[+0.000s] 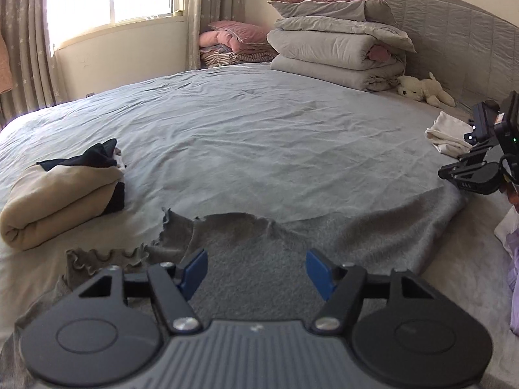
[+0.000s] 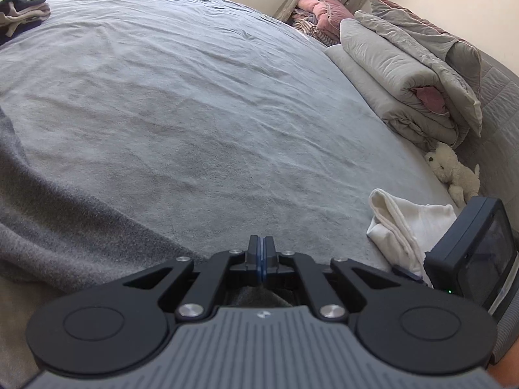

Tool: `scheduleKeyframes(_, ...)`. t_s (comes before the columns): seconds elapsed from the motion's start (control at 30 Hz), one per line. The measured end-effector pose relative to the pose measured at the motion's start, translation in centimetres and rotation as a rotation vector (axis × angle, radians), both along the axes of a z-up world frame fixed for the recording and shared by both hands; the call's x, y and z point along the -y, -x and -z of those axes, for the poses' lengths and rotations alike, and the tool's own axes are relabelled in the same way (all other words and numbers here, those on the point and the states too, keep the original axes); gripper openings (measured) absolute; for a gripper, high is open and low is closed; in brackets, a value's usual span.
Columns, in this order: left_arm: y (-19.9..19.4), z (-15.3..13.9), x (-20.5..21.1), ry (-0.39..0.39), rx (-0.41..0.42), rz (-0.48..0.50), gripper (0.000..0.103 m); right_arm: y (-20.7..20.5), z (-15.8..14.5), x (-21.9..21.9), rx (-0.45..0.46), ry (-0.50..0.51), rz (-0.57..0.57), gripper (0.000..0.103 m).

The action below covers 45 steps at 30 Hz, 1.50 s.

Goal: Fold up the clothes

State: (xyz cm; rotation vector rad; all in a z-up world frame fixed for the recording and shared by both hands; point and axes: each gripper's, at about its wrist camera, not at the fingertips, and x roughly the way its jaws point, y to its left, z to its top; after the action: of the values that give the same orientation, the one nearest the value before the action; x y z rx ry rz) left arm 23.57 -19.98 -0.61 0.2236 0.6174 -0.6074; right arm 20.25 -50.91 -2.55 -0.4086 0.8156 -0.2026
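A grey knit garment (image 1: 292,243) with a ruffled hem lies spread on the bed's near edge. My left gripper (image 1: 256,270) is open just above it, blue pads apart, holding nothing. My right gripper (image 2: 261,259) is shut; its pads are pressed together on the garment's right corner, with grey cloth (image 2: 65,227) trailing off to the left and showing under the fingers. In the left wrist view the right gripper (image 1: 454,173) sits at the garment's far right corner.
A rolled beige and navy bundle (image 1: 61,197) lies at the left. A folded white cloth (image 2: 405,227) lies right. Stacked grey quilts (image 1: 337,48), a pink pillow pile (image 1: 233,42) and a white plush dog (image 1: 425,90) sit by the headboard. The grey sheet (image 1: 259,129) spans the middle.
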Motion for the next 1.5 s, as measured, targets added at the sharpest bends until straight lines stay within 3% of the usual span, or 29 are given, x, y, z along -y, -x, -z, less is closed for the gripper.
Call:
scheduleKeyframes(0.07,-1.7,0.8,2.3,-0.030,0.007,0.040,0.068,0.0,-0.8,0.6,-0.010,-0.036,-0.045,0.008)
scheduleKeyframes(0.2,-4.2,1.9,5.5,-0.068,0.015,0.108,0.064,0.0,-2.5,1.9,-0.022,-0.098,-0.104,0.039)
scheduleKeyframes(0.33,-4.8,2.4,7.1,-0.116,0.008,0.195,0.055,-0.2,-2.5,2.6,-0.105,-0.112,-0.148,0.039)
scheduleKeyframes(0.47,-4.9,2.1,7.4,-0.125,-0.026,0.245,0.035,0.0,-1.8,3.5,-0.148,-0.069,-0.142,0.039)
scheduleKeyframes(0.53,-4.8,2.0,7.5,-0.130,-0.044,0.267,0.029,0.7,-2.2,4.4,-0.140,-0.095,-0.147,0.039)
scheduleKeyframes(0.73,-4.7,1.7,7.3,-0.153,-0.059,0.311,0.025,1.4,-1.8,5.9,-0.177,-0.113,-0.145,0.039)
scheduleKeyframes(0.77,-4.7,1.7,7.3,-0.152,-0.065,0.317,0.022,1.7,-1.5,5.8,-0.187,-0.109,-0.152,0.036)
scheduleKeyframes(0.8,-4.7,1.8,7.2,-0.151,-0.067,0.322,0.018,1.9,-1.1,5.7,-0.194,-0.104,-0.158,0.013)
scheduleKeyframes(0.83,-4.4,1.9,7.3,-0.158,-0.059,0.322,0.006,2.1,-0.9,5.6,-0.191,-0.096,-0.160,0.000)
scheduleKeyframes(0.93,-3.7,2.2,7.5,-0.178,-0.034,0.322,0.000,3.2,-1.0,4.9,-0.132,-0.019,-0.150,0.000)
scheduleKeyframes(1.1,-1.8,1.9,7.4,-0.170,0.085,0.241,0.000,4.9,-3.6,4.7,0.012,0.100,-0.091,0.000)
scheduleKeyframes(1.17,-1.4,1.8,7.3,-0.155,0.120,0.207,0.000,4.7,-4.5,5.0,0.027,0.096,-0.077,0.000)
scheduleKeyframes(1.27,-1.3,1.9,7.3,-0.148,0.138,0.185,0.000,4.1,-4.9,5.5,-0.012,0.013,-0.099,0.000)
scheduleKeyframes(1.4,-1.4,2.4,7.4,-0.154,0.128,0.184,0.000,3.5,-4.0,5.9,-0.081,-0.024,-0.125,0.021)
scheduleKeyframes(1.43,-1.5,2.5,7.3,-0.149,0.123,0.181,0.000,3.4,-3.8,6.0,-0.095,-0.036,-0.128,0.031)
scheduleKeyframes(1.5,-1.6,2.6,7.2,-0.139,0.112,0.175,0.000,3.3,-3.2,6.1,-0.123,-0.058,-0.123,0.038)
